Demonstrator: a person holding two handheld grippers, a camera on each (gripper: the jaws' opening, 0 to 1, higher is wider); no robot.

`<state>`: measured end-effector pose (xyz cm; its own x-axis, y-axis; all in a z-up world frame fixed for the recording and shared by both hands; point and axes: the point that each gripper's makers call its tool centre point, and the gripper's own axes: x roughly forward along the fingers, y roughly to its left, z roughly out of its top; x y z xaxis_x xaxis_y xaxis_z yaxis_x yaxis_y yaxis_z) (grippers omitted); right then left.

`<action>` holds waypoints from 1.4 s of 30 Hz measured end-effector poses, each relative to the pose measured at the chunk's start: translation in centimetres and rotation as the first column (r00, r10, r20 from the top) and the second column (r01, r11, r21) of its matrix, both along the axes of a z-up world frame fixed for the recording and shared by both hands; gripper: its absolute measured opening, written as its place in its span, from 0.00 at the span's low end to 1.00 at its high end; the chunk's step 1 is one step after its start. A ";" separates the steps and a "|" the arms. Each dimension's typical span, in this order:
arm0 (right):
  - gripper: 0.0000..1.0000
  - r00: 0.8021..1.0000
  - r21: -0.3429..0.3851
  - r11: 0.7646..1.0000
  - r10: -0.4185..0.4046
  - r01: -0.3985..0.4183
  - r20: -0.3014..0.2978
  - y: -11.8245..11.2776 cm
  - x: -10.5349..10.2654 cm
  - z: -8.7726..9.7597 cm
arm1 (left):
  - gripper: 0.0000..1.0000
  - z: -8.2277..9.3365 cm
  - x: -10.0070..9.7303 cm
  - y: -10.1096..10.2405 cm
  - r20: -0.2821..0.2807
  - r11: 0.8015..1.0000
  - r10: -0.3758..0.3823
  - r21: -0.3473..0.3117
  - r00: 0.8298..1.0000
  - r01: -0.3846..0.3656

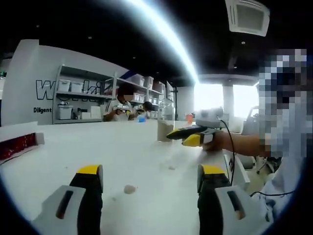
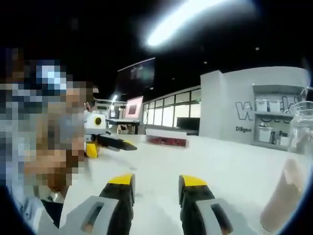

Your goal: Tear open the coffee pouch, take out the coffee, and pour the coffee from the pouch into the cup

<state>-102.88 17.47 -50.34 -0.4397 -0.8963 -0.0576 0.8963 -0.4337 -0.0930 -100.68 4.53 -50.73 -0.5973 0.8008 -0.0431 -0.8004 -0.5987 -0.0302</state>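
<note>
A beige coffee pouch (image 1: 165, 130) stands upright on the white table (image 1: 112, 152), with a clear glass cup (image 1: 167, 108) just behind it. My left gripper (image 1: 150, 169) is open near the table's front, well short of the pouch, with nothing between its fingers. My right gripper (image 1: 169, 134), held in a hand, reaches in from the right and points at the pouch. In the right gripper view my right gripper (image 2: 156, 180) is open and empty. There the pouch (image 2: 282, 197) and the glass cup (image 2: 302, 125) sit at the far right, and my left gripper (image 2: 131, 145) points in from the left.
A flat red box (image 1: 17, 146) lies at the table's left edge, and it is also at the far side (image 2: 166, 141). A small crumb (image 1: 129, 189) lies between my left fingers. People stand at shelves (image 1: 80, 100) behind the table.
</note>
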 end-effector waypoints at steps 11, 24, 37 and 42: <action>0.36 1.000 0.011 1.000 -0.005 0.005 0.010 -0.4 -0.5 -0.3 | 0.80 0.0 0.1 0.2 -0.005 1.000 -0.007 -0.008 1.000 0.007; 0.36 1.000 0.025 1.000 0.005 -0.006 0.015 -0.6 -0.9 -0.5 | 0.80 -0.1 0.1 0.2 0.003 1.000 -0.008 -0.007 1.000 0.008; 0.36 1.000 0.058 0.998 0.023 -0.023 0.005 -1.4 -0.9 -1.0 | 0.80 -0.3 -0.3 0.2 0.016 1.000 0.001 -0.009 1.000 -0.001; 0.35 0.998 0.104 0.993 0.052 -0.057 0.046 -2.6 -2.2 -1.9 | 0.80 -0.4 -0.7 0.1 0.034 1.000 0.005 -0.006 0.999 -0.005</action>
<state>-105.05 14.86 -52.25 -0.3856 -0.9068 -0.1704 0.9224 -0.3742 -0.0959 -101.35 4.62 -51.15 -0.5994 0.7975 -0.0686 -0.7960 -0.6029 -0.0537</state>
